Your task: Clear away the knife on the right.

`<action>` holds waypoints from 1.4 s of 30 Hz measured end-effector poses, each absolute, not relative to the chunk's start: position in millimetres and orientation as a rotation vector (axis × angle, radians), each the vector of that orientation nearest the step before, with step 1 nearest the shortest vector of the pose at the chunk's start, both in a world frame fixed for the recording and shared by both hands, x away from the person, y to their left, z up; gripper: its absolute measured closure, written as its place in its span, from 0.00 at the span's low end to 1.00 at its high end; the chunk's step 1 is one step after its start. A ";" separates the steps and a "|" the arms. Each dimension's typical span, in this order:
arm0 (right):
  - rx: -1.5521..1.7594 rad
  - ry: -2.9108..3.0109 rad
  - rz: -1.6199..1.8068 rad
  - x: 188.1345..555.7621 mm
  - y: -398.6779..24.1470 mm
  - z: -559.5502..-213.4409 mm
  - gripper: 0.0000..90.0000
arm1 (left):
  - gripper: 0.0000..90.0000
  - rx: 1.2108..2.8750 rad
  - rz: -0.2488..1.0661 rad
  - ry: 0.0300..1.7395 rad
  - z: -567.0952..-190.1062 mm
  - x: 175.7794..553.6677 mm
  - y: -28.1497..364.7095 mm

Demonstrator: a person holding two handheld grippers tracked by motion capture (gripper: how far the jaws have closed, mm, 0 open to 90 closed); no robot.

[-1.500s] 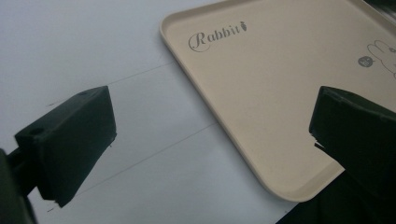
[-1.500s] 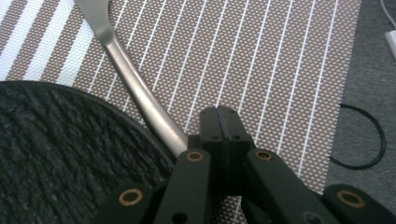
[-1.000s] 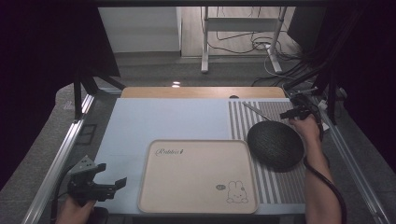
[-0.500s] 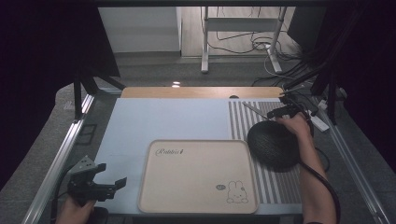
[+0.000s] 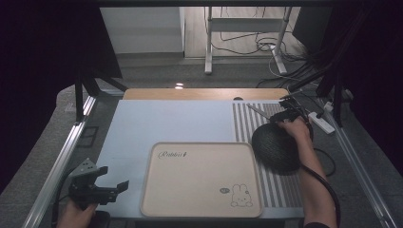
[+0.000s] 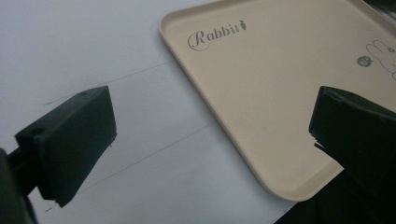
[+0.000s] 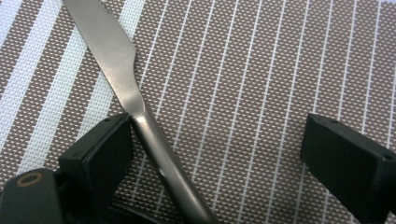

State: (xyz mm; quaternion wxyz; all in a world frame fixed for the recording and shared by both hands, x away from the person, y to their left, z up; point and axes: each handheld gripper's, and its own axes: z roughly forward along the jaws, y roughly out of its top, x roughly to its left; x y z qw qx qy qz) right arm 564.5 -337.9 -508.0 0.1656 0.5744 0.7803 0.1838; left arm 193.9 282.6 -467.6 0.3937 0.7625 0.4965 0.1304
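High view: beige rabbit tray (image 5: pixel 199 178) centred at the near table edge, dark round bowl (image 5: pixel 276 146) on the striped mat (image 5: pixel 247 121) beside it, left gripper (image 5: pixel 108 183) idle with jaws spread near the tray's corner, right gripper (image 7: pixel 215 154) wide apart astride a metal knife (image 7: pixel 135 107) touching one jaw.

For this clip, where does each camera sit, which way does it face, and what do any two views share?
High view: above the person's side, facing forward and down on the table; forearms, left gripper, right gripper.
Left gripper view: on the left gripper, over the beige tray; jaws wide apart.
Right gripper view: on the right gripper, over the striped mat and knife; jaws apart.
Shared: tray in high and left views; knife in high and right.
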 end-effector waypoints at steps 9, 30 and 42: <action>1.573 2.297 0.510 557.7 -346.3 -497.9 0.59 | 0.01 1.941 0.336 1.259 -467.4 193.2 282.3; 1.527 2.318 0.534 550.8 -369.2 -493.9 0.89 | 0.01 1.938 0.334 1.260 -467.4 193.8 282.3; 1.586 2.255 0.631 543.2 -391.1 -483.6 0.89 | 0.01 1.939 0.334 1.260 -467.3 194.3 281.9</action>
